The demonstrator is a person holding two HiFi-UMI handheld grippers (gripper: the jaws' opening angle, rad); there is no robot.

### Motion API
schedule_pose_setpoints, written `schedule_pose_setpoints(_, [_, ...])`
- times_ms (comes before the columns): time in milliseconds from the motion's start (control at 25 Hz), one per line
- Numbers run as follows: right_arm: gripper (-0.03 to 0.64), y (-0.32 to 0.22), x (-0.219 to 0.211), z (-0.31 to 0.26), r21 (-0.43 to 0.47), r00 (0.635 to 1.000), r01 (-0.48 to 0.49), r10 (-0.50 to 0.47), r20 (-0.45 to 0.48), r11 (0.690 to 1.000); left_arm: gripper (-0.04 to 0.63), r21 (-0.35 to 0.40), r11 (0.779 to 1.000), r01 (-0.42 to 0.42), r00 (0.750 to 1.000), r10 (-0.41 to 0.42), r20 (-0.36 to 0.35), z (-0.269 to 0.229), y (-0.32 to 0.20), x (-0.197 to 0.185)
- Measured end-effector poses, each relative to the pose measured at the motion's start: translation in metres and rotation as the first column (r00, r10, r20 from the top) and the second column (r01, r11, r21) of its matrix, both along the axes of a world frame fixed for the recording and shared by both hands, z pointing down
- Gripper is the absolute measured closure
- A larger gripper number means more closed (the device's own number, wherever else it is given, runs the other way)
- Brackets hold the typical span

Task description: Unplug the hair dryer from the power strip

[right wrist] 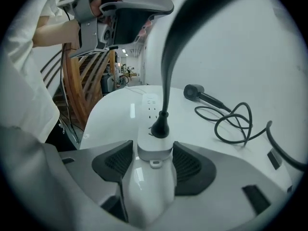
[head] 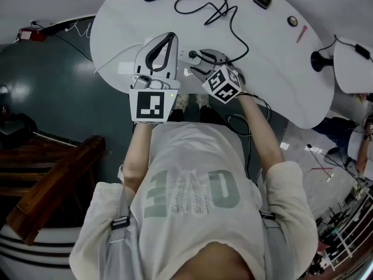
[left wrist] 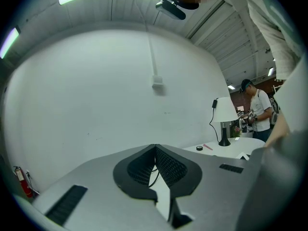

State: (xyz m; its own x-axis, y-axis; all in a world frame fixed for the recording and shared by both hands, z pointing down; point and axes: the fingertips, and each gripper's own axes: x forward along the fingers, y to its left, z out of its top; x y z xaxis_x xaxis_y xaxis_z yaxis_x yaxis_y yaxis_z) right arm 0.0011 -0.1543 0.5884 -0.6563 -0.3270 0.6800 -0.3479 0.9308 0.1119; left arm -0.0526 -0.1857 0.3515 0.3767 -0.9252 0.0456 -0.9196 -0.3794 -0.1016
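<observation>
Jaws spread wide astride the white power strip [right wrist: 149,102] at the table [head: 274,69] edge, the right gripper [right wrist: 155,153] likely needs a square, firm clamp just short of the hair dryer [right wrist: 195,92]'s black plug [right wrist: 160,128], while the left gripper [left wrist: 155,148] hovers, jaws pressed together, empty.

pwr strip [right wrist: 150,107]: glossy plastic | table [right wrist: 110,119]: smooth, glossy | cord [right wrist: 166,66]: matt

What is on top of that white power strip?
A black plug, cord rising from it, sits in the power strip. Farther sockets look empty. The prongs are hidden inside.
</observation>
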Motion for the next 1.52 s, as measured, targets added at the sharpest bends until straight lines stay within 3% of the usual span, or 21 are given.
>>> schedule_pose_setpoints(80, [0.377, -0.002, 0.0, 0.001, 0.003, 1.0, -0.001, 0.001, 0.005, 1.0, 0.581, -0.003, 1.0, -0.005, 1.0, 0.005, 0.01, 0.002, 0.0, 0.0])
schedule_pose_setpoints(480, [0.379, -0.003, 0.002, 0.002, -0.014, 1.0, 0.025, -0.025, 0.004, 1.0, 0.581, -0.044, 0.991, -0.129, 0.982, 0.134, 0.135, 0.02, 0.001, 0.011])
schedule_pose_setpoints(600, [0.379, -0.004, 0.001, 0.002, -0.018, 0.999, 0.035, -0.035, -0.004, 0.999, 0.572, -0.098, 0.969, -0.227, 0.963, 0.238, 0.129, 0.029, 0.002, 0.018])
schedule_pose_setpoints(640, [0.38, -0.004, 0.001, 0.002, -0.018, 0.999, 0.038, -0.038, -0.007, 0.999, 0.499, -0.126, 0.95, -0.286, 0.945, 0.301, 0.129, 0.033, 0.004, 0.024])
schedule_pose_setpoints(680, [0.38, -0.004, 0.001, 0.002, -0.019, 0.999, 0.039, -0.04, -0.008, 0.999, 0.443, -0.159, 0.923, -0.349, 0.918, 0.371, 0.138, 0.038, 0.007, 0.03])
schedule_pose_setpoints(720, [0.38, -0.003, 0.001, 0.002, -0.019, 0.999, 0.04, -0.041, -0.01, 0.999, 0.432, -0.196, 0.891, -0.411, 0.882, 0.442, 0.161, 0.044, 0.011, 0.037])
schedule_pose_setpoints(760, [0.38, -0.003, 0.001, 0.002, -0.02, 0.999, 0.041, -0.041, -0.011, 0.999, 0.418, -0.238, 0.852, -0.467, 0.834, 0.513, 0.202, 0.053, 0.015, 0.043])
schedule_pose_setpoints(840, [0.38, -0.003, 0.001, 0.001, -0.02, 0.999, 0.041, -0.041, -0.014, 0.999, 0.404, -0.34, 0.764, -0.548, 0.7, 0.641, 0.313, 0.078, 0.023, 0.051])
schedule_pose_setpoints(960, [0.38, -0.003, 0.0, 0.002, -0.024, 0.999, 0.041, -0.042, -0.019, 0.999, 0.382, -0.513, 0.635, -0.578, 0.468, 0.772, 0.43, 0.12, 0.027, 0.052])
schedule_pose_setpoints(1040, [0.38, -0.003, 0.0, 0.002, -0.029, 0.999, 0.04, -0.041, -0.024, 0.999, 0.379, -0.602, 0.561, -0.568, 0.349, 0.827, 0.442, 0.14, 0.028, 0.052])
schedule_pose_setpoints(1120, [0.38, -0.004, 0.0, 0.003, -0.031, 0.999, 0.039, -0.04, -0.029, 0.999, 0.376, -0.654, 0.507, -0.561, 0.258, 0.858, 0.444, 0.152, 0.029, 0.055])
schedule_pose_setpoints(1240, [0.38, -0.004, 0.0, 0.004, -0.031, 0.999, 0.04, -0.041, -0.035, 0.999, 0.381, -0.679, 0.466, -0.568, 0.138, 0.867, 0.479, 0.168, 0.032, 0.065])
schedule_pose_setpoints(1320, [0.38, -0.003, 0.0, 0.003, -0.033, 0.998, 0.04, -0.041, -0.037, 0.999, 0.432, -0.685, 0.449, -0.573, 0.069, 0.86, 0.506, 0.178, 0.034, 0.069])
schedule_pose_setpoints(1400, [0.38, -0.003, 0.001, 0.003, -0.034, 0.998, 0.039, -0.04, -0.039, 0.999, 0.446, -0.698, 0.434, -0.569, 0.04, 0.863, 0.503, 0.186, 0.034, 0.069])
schedule_pose_setpoints(1520, [0.38, -0.003, 0.001, 0.004, -0.036, 0.998, 0.039, -0.041, -0.04, 0.999, 0.446, -0.733, 0.411, -0.541, 0.029, 0.881, 0.473, 0.195, 0.029, 0.067])
